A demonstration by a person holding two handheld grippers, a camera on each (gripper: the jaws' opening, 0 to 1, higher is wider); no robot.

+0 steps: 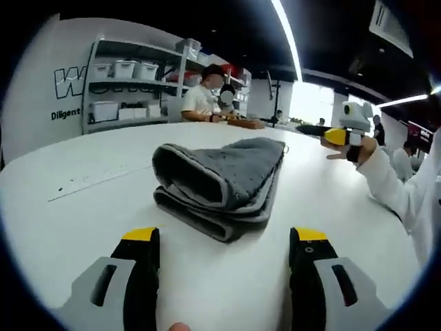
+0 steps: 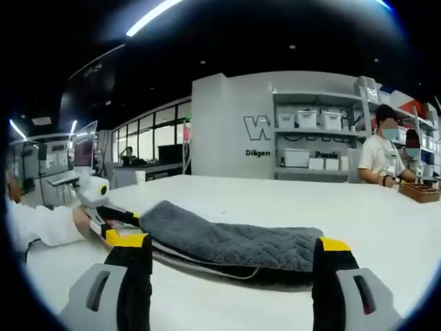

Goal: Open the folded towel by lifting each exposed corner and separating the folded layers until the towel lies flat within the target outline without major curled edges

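A grey quilted towel [image 1: 224, 179] lies folded in several layers on the white table [image 1: 83, 221], its thick rounded fold facing the left gripper view. My left gripper [image 1: 225, 258] is open just short of it, nothing between the jaws. In the right gripper view the same towel [image 2: 227, 241] stretches across in front of my open right gripper [image 2: 232, 265]. The right gripper [image 1: 335, 136] hovers beyond the towel's far right corner, held by a white-sleeved hand. The left gripper [image 2: 114, 224] sits at the towel's left end.
A thin dark line [image 1: 89, 183] marks the table left of the towel. Shelves with white bins [image 1: 124, 69] stand against the back wall. People sit at the table's far side by a wooden tray [image 2: 419, 192].
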